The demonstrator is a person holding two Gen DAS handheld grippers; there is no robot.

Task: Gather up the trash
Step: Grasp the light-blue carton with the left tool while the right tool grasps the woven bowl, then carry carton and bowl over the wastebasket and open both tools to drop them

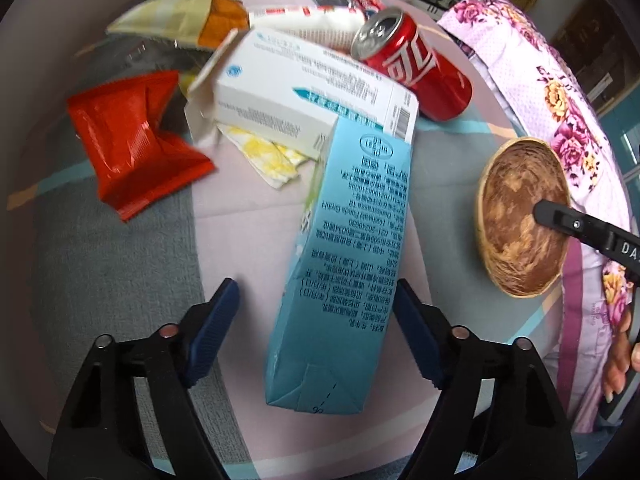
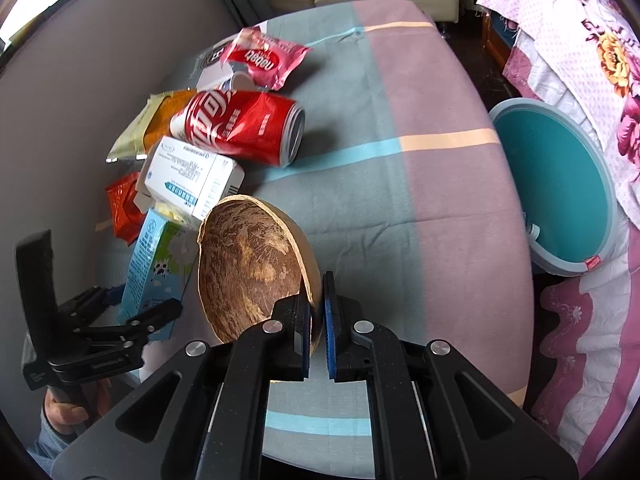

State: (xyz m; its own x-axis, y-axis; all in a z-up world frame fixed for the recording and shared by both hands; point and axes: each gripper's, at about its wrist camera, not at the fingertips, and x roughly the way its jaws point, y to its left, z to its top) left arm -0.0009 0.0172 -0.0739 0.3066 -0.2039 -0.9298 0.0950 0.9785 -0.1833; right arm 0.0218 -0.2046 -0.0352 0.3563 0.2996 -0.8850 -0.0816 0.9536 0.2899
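Observation:
A blue milk carton (image 1: 344, 264) lies on the table between the open jaws of my left gripper (image 1: 316, 328); the pads are apart from its sides. The carton also shows in the right wrist view (image 2: 156, 276). My right gripper (image 2: 318, 332) is shut on the rim of a brown coconut shell half (image 2: 252, 264), held tilted above the table; the shell also shows in the left wrist view (image 1: 520, 216). A red cola can (image 1: 416, 68) lies on its side beyond the carton. A white medicine box (image 1: 304, 92) lies beside the can.
A red foil wrapper (image 1: 132, 144), a yellow-orange snack bag (image 1: 188, 16), a pink wrapper (image 2: 264, 58) and yellow paper (image 1: 268, 156) lie on the striped tablecloth (image 2: 432, 184). A teal bucket (image 2: 556, 188) stands off the table's right edge, by floral fabric (image 2: 580, 40).

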